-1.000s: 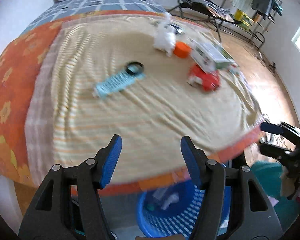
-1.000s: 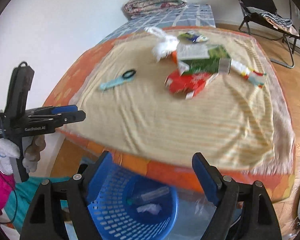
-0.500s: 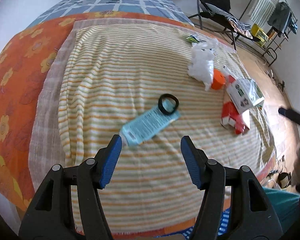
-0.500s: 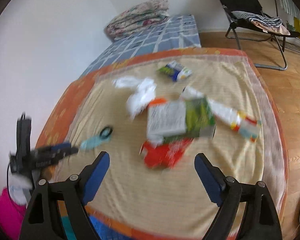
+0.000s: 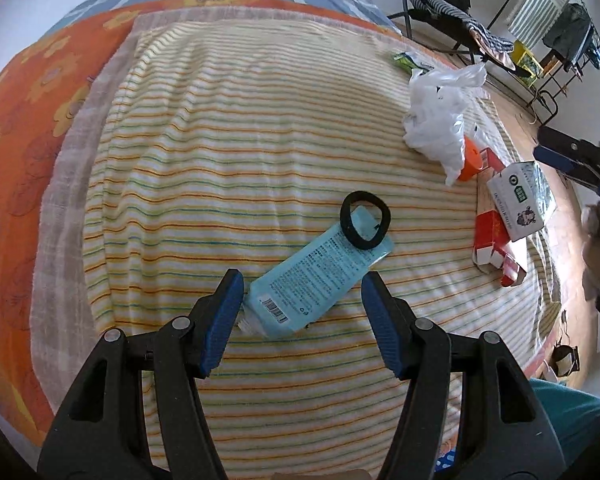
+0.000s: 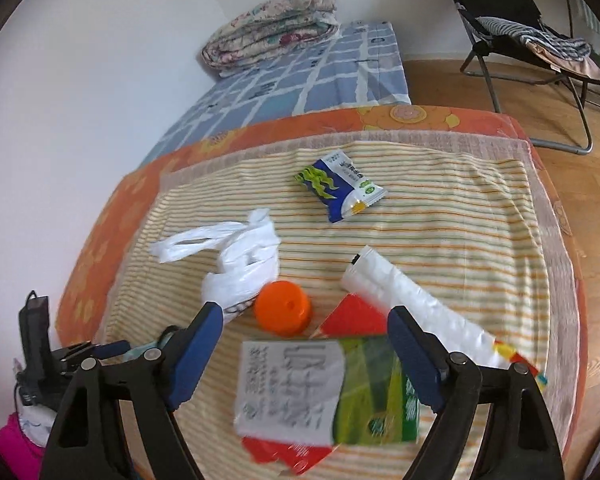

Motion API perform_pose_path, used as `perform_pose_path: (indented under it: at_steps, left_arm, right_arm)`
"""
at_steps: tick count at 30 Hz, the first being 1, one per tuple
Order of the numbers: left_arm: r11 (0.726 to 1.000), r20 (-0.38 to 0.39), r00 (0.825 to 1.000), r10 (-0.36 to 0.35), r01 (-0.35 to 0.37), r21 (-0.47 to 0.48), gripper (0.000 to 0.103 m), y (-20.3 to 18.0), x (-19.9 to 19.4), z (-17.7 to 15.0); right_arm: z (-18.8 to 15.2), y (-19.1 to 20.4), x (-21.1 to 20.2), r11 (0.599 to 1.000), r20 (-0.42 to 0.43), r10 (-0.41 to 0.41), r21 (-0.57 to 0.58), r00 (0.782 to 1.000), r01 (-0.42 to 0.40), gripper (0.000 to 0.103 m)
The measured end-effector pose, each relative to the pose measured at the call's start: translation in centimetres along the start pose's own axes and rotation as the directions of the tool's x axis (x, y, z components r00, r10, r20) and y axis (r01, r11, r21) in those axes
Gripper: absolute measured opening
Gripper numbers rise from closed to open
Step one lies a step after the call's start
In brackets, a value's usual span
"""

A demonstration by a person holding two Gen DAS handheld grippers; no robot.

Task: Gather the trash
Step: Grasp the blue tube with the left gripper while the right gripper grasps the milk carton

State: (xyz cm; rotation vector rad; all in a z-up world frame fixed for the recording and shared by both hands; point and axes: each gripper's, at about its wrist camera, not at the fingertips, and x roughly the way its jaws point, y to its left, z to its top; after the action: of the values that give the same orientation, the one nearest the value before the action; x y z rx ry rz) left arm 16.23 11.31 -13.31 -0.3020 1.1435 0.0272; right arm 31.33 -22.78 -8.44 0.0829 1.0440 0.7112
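In the left wrist view, the left claw [image 5: 302, 320], which a second earlier had been held above the blue basket off the bed's edge, was brought over the striped blanket [image 5: 220, 140] and held open and empty astride the light blue tube [image 5: 320, 276], a black ring [image 5: 365, 220] lying on the tube's far end. In the right wrist view, the right claw [image 6: 306, 354], likewise carried in from the basket, was spread wide and empty over the green-and-white carton [image 6: 324, 392], the orange cap [image 6: 283, 307] and white plastic bag [image 6: 240, 268] lying just beyond; two pickups were judged imminent.

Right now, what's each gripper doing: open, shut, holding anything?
Left gripper: open, empty, over the blue tube.
Right gripper: open, empty, over the green-and-white box.
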Motion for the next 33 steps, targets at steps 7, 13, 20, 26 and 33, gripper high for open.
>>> perform_pose_path:
  at_steps: [7, 13, 20, 26, 33]
  left_arm:
    - [1.000, -0.026, 0.999, -0.027, 0.027, 0.015, 0.063, -0.2, 0.6, -0.4]
    - [0.996, -0.046, 0.999, -0.019, 0.023, 0.082, 0.054, -1.6, 0.4, -1.6]
    - [0.985, -0.018, 0.998, 0.059, -0.055, 0.161, 0.047, -4.0, 0.6, -1.3]
    - [0.949, 0.029, 0.987, 0.156, -0.158, 0.274, 0.047, -6.0, 2.2, -1.5]
    - [0.973, 0.005, 0.996, 0.088, -0.087, 0.215, 0.037, -4.9, 1.1, -2.1]
  right_arm:
    - [0.2, -0.8, 1.0, 1.000, -0.052, 0.004, -0.012, 0.999, -0.005, 0.086]
    - [-1.6, -0.9, 0.3, 0.998, -0.115, 0.022, -0.054, 0.993, -0.028, 0.086]
    - [-3.5, 0.8, 0.0, 0.988, -0.154, -0.016, -0.155, 0.988, -0.009, 0.086]
    - [-4.4, 2.7, 0.4, 0.960, -0.138, -0.123, -0.267, 0.983, 0.082, 0.086]
    - [-5.5, 3.7, 0.5, 0.923, -0.117, -0.216, -0.347, 0.969, 0.164, 0.078]
